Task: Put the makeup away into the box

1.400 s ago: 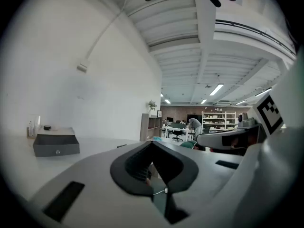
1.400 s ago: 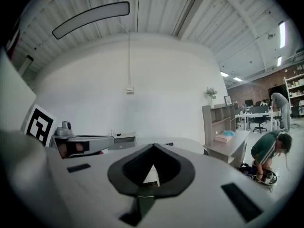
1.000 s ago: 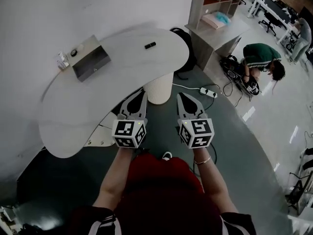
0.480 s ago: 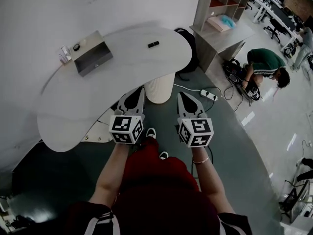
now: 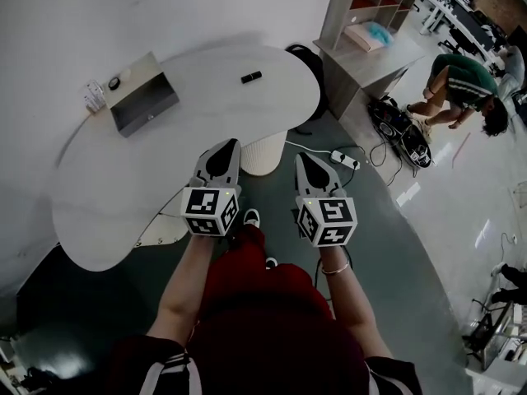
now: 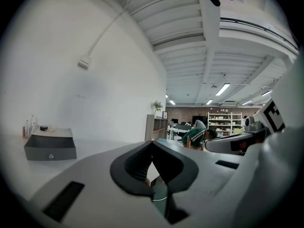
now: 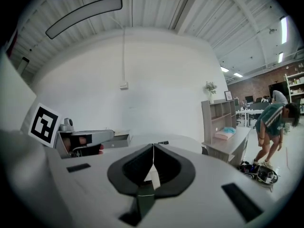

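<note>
Both grippers shut and empty

The left gripper point(image 5: 227, 145) and right gripper point(image 5: 302, 158) have their fingers point(image 6: 137, 161) pressed together, holding nothing. On the tabletop point(image 5: 165, 179), the small black makeup point(image 5: 251, 76) lies at 12 o'clock and the grey box point(image 5: 142, 104) at 10 o'clock

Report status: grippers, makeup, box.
Left gripper and right gripper shut, empty, near the table edge. Black makeup stick lies on the table, apart from the grey box. Bare surface between them.

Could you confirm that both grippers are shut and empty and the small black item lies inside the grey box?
Not quite: the head view shows the black item on the white table, apart from the grey box. The rest holds.
</note>
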Action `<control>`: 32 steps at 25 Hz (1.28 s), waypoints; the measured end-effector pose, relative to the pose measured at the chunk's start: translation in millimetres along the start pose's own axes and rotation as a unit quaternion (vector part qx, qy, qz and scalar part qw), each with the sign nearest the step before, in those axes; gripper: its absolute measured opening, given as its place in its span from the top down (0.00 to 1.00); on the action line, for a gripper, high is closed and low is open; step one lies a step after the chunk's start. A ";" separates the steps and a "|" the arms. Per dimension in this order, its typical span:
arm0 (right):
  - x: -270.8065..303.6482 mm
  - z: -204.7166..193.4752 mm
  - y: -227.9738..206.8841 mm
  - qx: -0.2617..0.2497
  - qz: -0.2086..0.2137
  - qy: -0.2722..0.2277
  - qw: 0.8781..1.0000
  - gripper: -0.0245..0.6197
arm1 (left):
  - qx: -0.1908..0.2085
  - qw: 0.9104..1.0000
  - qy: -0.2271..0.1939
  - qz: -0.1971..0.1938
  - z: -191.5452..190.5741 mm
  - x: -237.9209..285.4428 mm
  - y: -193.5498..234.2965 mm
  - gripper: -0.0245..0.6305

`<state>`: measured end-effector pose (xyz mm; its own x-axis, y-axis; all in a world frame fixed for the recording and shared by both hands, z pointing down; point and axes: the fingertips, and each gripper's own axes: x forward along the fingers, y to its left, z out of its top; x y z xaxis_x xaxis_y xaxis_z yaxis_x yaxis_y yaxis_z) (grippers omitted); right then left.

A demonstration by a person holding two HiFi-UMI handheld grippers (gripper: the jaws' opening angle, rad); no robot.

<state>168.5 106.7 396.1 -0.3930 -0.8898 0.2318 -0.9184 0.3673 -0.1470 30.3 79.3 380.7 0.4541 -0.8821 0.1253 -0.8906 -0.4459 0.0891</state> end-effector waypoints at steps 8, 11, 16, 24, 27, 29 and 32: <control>54.7 4.8 -18.8 0.005 -0.002 0.012 1.000 0.94 | -0.011 1.000 0.018 -0.006 -8.5 52.5 25.5 0.93; 75.3 5.4 -24.9 0.009 -0.004 0.019 1.000 0.94 | -0.007 1.000 0.025 -0.004 -10.3 71.3 37.8 0.93; 107.5 9.1 -29.6 0.010 -0.008 0.028 1.000 0.94 | -0.012 0.999 0.040 0.001 -13.4 100.2 62.7 0.93; 147.0 17.0 -39.8 0.010 -0.028 0.035 0.999 0.94 | -0.009 0.998 0.058 -0.012 -16.1 137.2 91.3 0.93; 158.9 16.5 -39.2 0.009 -0.031 0.039 0.999 0.94 | -0.007 0.998 0.062 -0.016 -18.8 147.4 98.6 0.93; 166.5 17.8 -39.0 0.008 -0.033 0.040 0.999 0.94 | -0.007 0.998 0.062 -0.021 -18.9 154.0 102.7 0.93; 175.7 20.2 -38.8 0.006 -0.035 0.041 0.999 0.94 | -0.011 0.997 0.062 -0.032 -18.9 161.9 106.5 0.93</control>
<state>136.0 -69.4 423.1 -0.3304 -0.8881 0.3197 -0.9435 0.3009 -0.1392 9.4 -108.1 429.2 0.5105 -0.8257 0.2401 -0.8597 -0.4961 0.1218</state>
